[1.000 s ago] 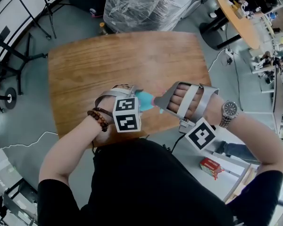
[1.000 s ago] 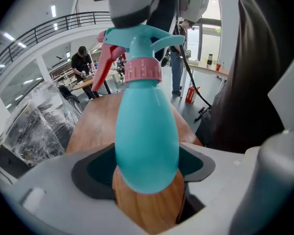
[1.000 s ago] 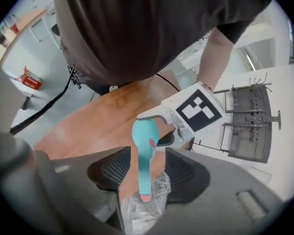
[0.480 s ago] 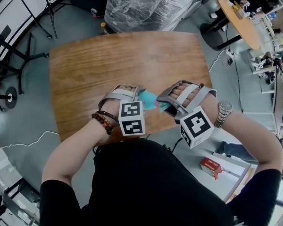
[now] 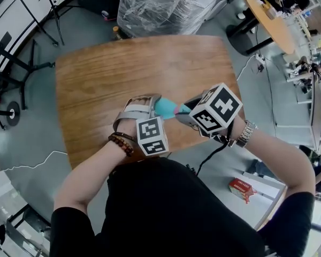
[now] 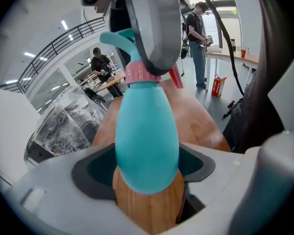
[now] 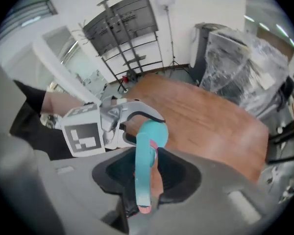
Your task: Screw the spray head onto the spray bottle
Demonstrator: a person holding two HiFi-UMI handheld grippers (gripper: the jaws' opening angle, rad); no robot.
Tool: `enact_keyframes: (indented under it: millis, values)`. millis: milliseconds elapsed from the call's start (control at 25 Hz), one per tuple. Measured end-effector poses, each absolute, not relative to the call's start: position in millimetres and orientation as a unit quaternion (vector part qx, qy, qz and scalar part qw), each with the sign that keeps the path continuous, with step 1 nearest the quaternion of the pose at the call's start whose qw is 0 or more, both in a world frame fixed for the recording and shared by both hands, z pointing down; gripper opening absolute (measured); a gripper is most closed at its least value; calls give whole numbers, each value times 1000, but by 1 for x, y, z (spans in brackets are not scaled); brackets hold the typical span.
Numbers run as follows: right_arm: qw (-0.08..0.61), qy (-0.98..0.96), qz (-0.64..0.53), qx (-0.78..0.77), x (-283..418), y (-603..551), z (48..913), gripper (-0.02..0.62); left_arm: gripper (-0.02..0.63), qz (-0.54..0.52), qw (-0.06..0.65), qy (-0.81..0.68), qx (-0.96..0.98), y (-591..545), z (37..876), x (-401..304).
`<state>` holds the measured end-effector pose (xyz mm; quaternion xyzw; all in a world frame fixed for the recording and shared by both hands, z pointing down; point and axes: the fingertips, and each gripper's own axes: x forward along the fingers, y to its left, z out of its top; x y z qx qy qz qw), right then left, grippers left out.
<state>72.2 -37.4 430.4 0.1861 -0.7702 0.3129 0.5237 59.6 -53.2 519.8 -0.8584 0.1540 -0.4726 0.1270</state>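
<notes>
A teal spray bottle (image 5: pixel 163 108) is held level over the near edge of the wooden table (image 5: pixel 139 68). My left gripper (image 5: pixel 152 105) is shut on its rounded body (image 6: pixel 147 136), with both pads hugging it. A pink collar (image 6: pixel 139 74) rings the bottle's neck, and the teal spray head (image 6: pixel 118 38) sits on it. My right gripper (image 5: pixel 184 113) faces the left one and is shut on the spray head (image 7: pixel 143 170), whose trigger runs between its jaws. Behind the head, the bottle (image 7: pixel 154 131) and the left gripper (image 7: pixel 132 114) show in the right gripper view.
A plastic-wrapped pallet (image 5: pixel 166 4) stands beyond the table's far edge. Black stands (image 5: pixel 10 63) are on the floor at left. A round desk with people (image 5: pixel 273 20) is far right, and a red box (image 5: pixel 239 189) lies on the floor at lower right.
My right gripper has rolled over around the spray head, so its marker cube swung from below the wrist to the top. The left gripper and bottle barely moved.
</notes>
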Motion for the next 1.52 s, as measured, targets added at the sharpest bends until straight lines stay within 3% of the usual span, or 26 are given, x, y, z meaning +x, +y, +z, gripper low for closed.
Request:
enact_keyframes:
  millis: [160, 560, 1120, 1280, 1520]
  values:
    - [480, -748, 403, 218, 74, -39, 432, 124, 402, -468, 116, 156, -862, -53, 521, 60]
    - [509, -805, 227, 205, 85, -57, 399, 195, 403, -411, 37, 153, -898, -55, 534, 66]
    - [376, -868, 164, 280, 100, -63, 389, 192, 407, -293, -107, 251, -916, -116, 572, 67]
    - [346, -874, 134, 312, 102, -62, 395, 162, 407, -295, -108, 265, -912, -129, 588, 65]
    - [314, -874, 87, 362, 106, -56, 405, 33, 407, -309, -110, 272, -905, -138, 610, 63]
